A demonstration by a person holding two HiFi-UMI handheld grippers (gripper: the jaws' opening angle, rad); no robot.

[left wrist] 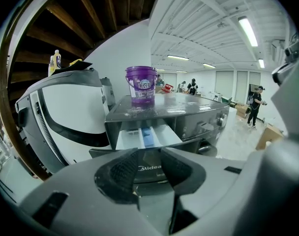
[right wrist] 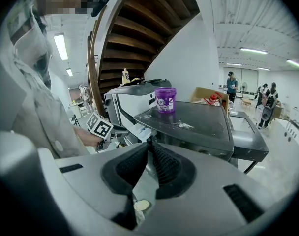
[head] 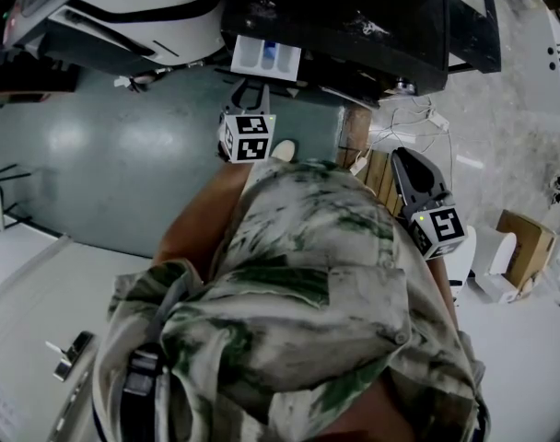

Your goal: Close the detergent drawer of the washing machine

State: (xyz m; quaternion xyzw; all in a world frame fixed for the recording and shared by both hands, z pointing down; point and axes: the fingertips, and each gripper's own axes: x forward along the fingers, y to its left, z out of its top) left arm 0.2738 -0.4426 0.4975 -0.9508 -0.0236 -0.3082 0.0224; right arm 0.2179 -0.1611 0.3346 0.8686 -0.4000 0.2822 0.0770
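Two grippers show, but only the left gripper (head: 251,95) is placed to work. Its jaws stand slightly apart with nothing between them, close in front of the drawer (head: 266,58). The drawer sticks out of the washer (head: 354,17). The right gripper (head: 404,159) hangs well aside, jaws together and empty. I would set the left tips square on the middle of the drawer's front face. Then push straight in, level, so it does not skew and jam.
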